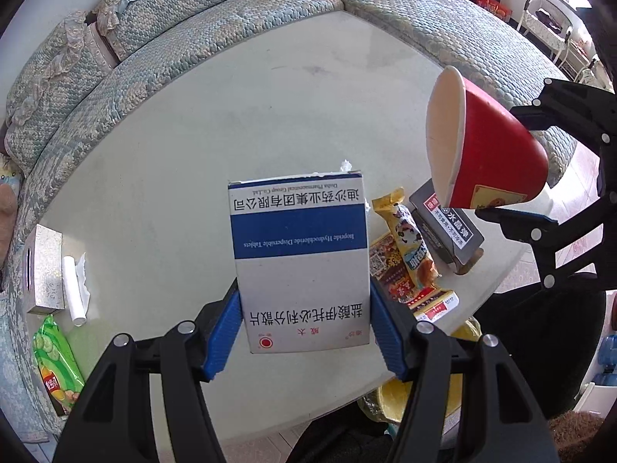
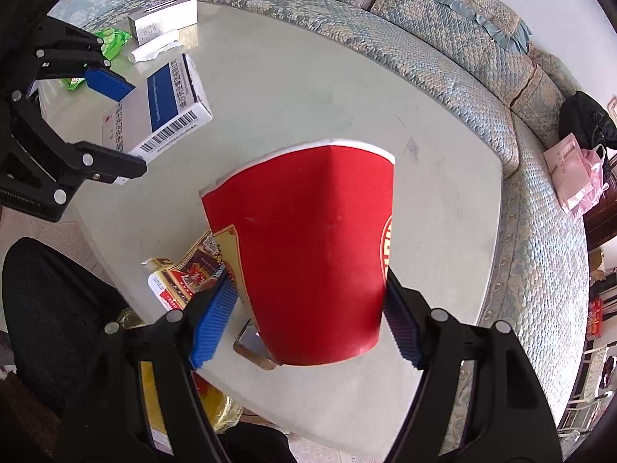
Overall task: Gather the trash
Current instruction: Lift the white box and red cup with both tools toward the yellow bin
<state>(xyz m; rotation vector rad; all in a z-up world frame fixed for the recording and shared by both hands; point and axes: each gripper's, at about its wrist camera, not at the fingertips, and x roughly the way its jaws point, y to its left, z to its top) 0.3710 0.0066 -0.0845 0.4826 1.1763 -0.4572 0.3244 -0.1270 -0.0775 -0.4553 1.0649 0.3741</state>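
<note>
Left tongs: the left gripper (image 1: 304,332) has its blue pads clamped on the sides of a white-and-blue cardboard medicine box (image 1: 300,258), held up off the table.
Right tongs: the right gripper (image 2: 308,320) is clamped on a red paper cup (image 2: 312,254) with a white rim, squeezed out of round and held in the air; the left view shows its cream inside bare.
Table near edge: on the pale round table (image 1: 216,123), printed snack wrappers (image 1: 408,254) lie just beside a small grey sign on a wooden stand (image 1: 451,223).
Table far side: a silver tissue box (image 1: 44,270), a rolled white tissue (image 1: 75,289) touching it, and a green chip bag (image 1: 58,362).
Beyond: a quilted blue-green sofa (image 1: 200,19) curves round the table.
</note>
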